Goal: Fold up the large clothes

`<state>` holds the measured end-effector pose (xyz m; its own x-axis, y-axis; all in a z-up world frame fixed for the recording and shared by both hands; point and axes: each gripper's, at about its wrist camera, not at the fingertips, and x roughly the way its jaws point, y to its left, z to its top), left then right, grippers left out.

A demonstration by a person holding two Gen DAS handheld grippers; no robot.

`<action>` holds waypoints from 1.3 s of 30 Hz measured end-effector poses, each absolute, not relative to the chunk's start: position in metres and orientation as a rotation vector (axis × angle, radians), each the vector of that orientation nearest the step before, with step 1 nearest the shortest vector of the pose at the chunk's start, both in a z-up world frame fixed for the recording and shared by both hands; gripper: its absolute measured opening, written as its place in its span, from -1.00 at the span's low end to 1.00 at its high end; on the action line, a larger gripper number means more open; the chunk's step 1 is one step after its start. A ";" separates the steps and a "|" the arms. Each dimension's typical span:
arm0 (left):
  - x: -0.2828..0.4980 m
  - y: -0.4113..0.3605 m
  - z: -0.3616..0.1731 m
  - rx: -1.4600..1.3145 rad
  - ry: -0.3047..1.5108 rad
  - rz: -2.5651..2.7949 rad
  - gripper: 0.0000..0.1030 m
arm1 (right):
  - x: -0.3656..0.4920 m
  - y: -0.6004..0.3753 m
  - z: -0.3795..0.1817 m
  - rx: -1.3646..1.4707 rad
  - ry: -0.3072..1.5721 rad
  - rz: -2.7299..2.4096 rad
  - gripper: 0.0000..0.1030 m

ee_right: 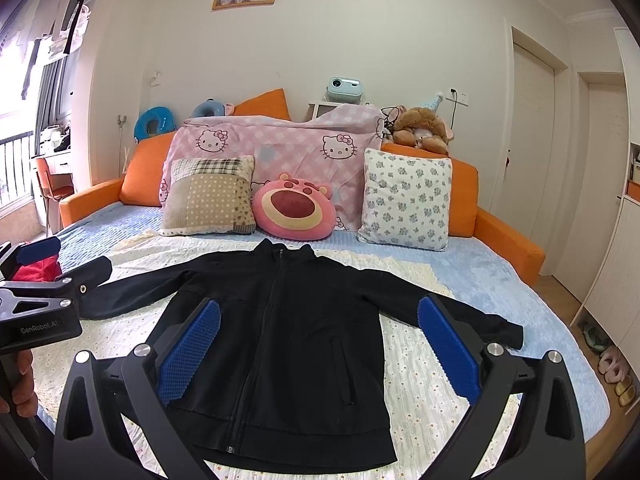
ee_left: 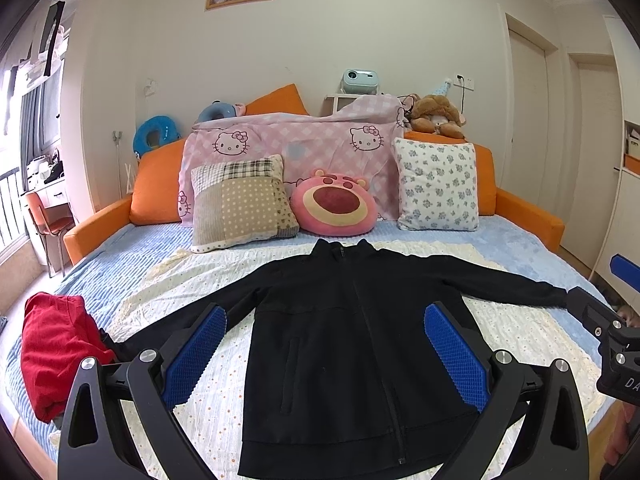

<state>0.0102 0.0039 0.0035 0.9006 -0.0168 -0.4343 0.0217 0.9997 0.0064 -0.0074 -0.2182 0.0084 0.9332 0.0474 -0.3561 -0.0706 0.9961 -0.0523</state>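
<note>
The black jacket [ee_left: 352,344] was judged soft and limp; sleeve cuffs suited gripping. Left gripper [ee_left: 326,356] and right gripper [ee_right: 320,352] were spread, empty.

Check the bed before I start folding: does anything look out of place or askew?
The black zip jacket lies flat and straight, sleeves spread, zipper closed. The one oddity is a crumpled red garment bunched at the bed's left edge, right by the jacket's left cuff. Both tongs, left and right, hang open above the jacket.
</note>
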 end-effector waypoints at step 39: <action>0.117 -0.094 -0.017 0.061 0.442 -0.209 0.96 | 0.035 -0.296 -0.020 -0.016 0.370 -0.077 0.91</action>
<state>0.1173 -0.0940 -0.0166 0.8831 -0.1872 -0.4303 0.2138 0.9768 0.0138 0.0348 -0.2962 -0.0201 0.9294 -0.0776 -0.3608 0.0719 0.9970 -0.0291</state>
